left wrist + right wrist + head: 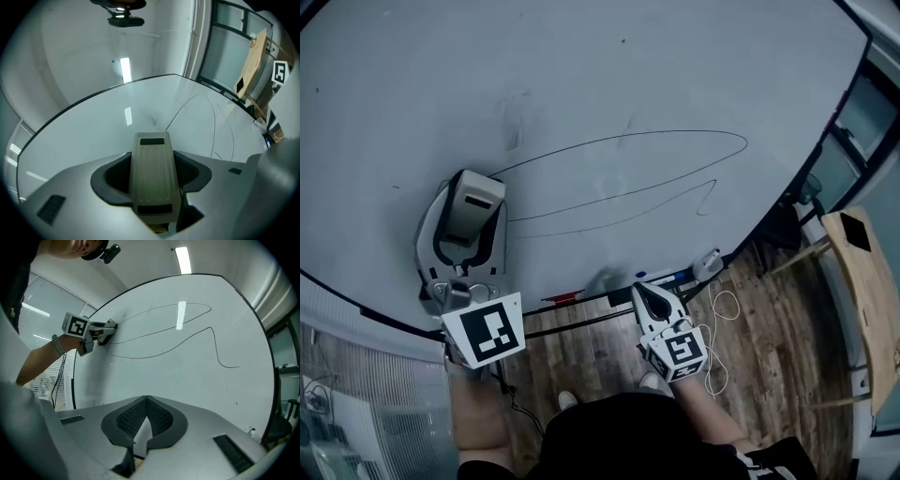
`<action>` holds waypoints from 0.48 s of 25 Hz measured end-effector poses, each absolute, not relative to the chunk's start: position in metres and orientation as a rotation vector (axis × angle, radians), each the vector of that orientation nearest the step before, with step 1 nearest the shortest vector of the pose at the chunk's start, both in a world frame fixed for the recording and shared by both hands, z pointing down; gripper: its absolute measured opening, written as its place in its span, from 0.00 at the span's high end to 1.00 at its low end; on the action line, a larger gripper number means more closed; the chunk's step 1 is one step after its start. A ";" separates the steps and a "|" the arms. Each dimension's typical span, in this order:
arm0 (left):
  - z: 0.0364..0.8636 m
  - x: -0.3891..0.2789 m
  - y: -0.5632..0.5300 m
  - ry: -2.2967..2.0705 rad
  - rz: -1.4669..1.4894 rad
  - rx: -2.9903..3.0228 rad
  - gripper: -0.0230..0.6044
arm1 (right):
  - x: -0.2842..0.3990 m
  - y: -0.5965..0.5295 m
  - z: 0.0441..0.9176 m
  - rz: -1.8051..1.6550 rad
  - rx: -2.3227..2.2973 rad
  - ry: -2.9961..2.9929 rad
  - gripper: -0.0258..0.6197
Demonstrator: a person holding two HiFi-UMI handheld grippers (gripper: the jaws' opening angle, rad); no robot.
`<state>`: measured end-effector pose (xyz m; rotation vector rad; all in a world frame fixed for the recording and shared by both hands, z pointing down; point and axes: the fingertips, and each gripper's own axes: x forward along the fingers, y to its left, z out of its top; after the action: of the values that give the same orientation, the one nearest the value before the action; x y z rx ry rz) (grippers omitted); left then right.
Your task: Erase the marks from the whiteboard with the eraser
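Jaws of the left gripper (469, 223) are spread to the width of the beige rectangular plastic eraser (153, 174) and clamped on its long sides. The eraser sits between the dark pads, long axis along the jaws, with a dark slot at each end of its back. Head view puts the eraser against the large white whiteboard (600, 66), on its left part, just beside the left end of the thin black curved marker lines (661, 139). Right gripper view agrees: the left gripper's nose is at the board where the lines start. Can't tell whether the eraser's face lies fully flat on the surface. The right gripper (641, 292) has its jaws fully together, ribbed pads meeting at the tips, nothing between them. It hangs low by the board's bottom edge, pointing up at the board, well apart from the left one. Lines: a long flat loop on top, and a second stroke under it ending in a hook at the right. Faint grey smudge (514, 127) above the loop's left end. Narrow dark tray (617, 299) on the bottom edge carries a red marker (564, 297), a blue marker (673, 277) and a small white object (708, 264) I can't identify. Below: brown wood-plank floor (600, 352) with a loose white cable (724, 309) on it, and a light wooden board (862, 281) at far right.
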<state>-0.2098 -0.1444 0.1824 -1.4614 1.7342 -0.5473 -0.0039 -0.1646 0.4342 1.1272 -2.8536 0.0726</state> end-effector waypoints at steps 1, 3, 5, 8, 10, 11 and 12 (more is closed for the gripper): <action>0.181 -0.208 -0.145 1.731 -0.551 -1.456 0.55 | -0.006 -0.163 0.434 0.073 1.111 -2.861 0.92; 0.179 -0.204 -0.145 1.718 -0.533 -1.480 0.55 | -0.009 -0.159 0.435 0.074 1.085 -2.872 0.92; 0.178 -0.197 -0.147 1.687 -0.523 -1.521 0.55 | -0.010 -0.157 0.436 0.077 1.073 -2.880 0.92; 0.178 -0.177 -0.155 1.632 -0.528 -1.569 0.55 | -0.005 -0.157 0.437 0.081 1.083 -2.879 0.92; 0.180 -0.160 -0.164 1.602 -0.506 -1.575 0.55 | 0.004 -0.159 0.437 0.087 1.104 -2.875 0.92; 0.181 -0.151 -0.169 1.587 -0.499 -1.570 0.55 | 0.009 -0.160 0.437 0.090 1.117 -2.872 0.92; 0.181 -0.142 -0.174 1.569 -0.501 -1.563 0.55 | 0.016 -0.163 0.438 0.092 1.133 -2.868 0.92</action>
<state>-0.1417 -0.1738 0.1815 -1.5627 1.5694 -0.5007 0.0157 -0.1627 0.4375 1.1328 -2.8681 0.0922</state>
